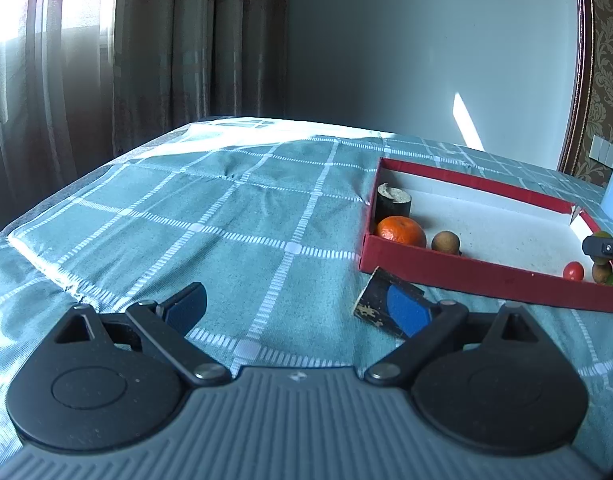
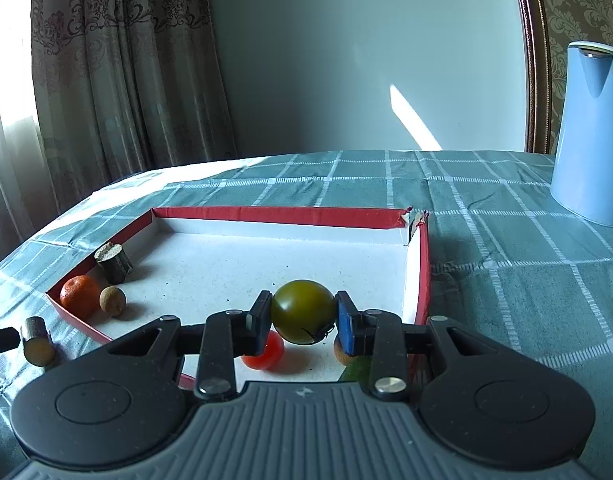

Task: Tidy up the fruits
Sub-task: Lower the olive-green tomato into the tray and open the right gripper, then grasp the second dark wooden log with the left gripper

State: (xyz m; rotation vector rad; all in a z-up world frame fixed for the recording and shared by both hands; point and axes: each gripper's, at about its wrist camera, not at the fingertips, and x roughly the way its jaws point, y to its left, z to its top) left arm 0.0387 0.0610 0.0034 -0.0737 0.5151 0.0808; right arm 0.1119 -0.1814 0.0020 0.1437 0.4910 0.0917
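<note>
The green fruit (image 2: 303, 312) sits clamped between the right gripper (image 2: 302, 322) pads above the red tray (image 2: 274, 214) floor in the right wrist view, crowded by a red tomato (image 2: 266, 354), with a blue kettle (image 2: 590, 136) well apart on the cloth. The left wrist view shows the left gripper (image 1: 296, 308) wide open and empty, a dark cane piece (image 1: 380, 304) by one finger, outside the tray, which holds an orange (image 1: 400, 230), a brown ball (image 1: 445, 242) and a stub (image 1: 392, 200).

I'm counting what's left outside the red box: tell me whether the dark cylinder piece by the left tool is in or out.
Out. The dark cylinder piece lies on the checked cloth, just outside the red box.
</note>
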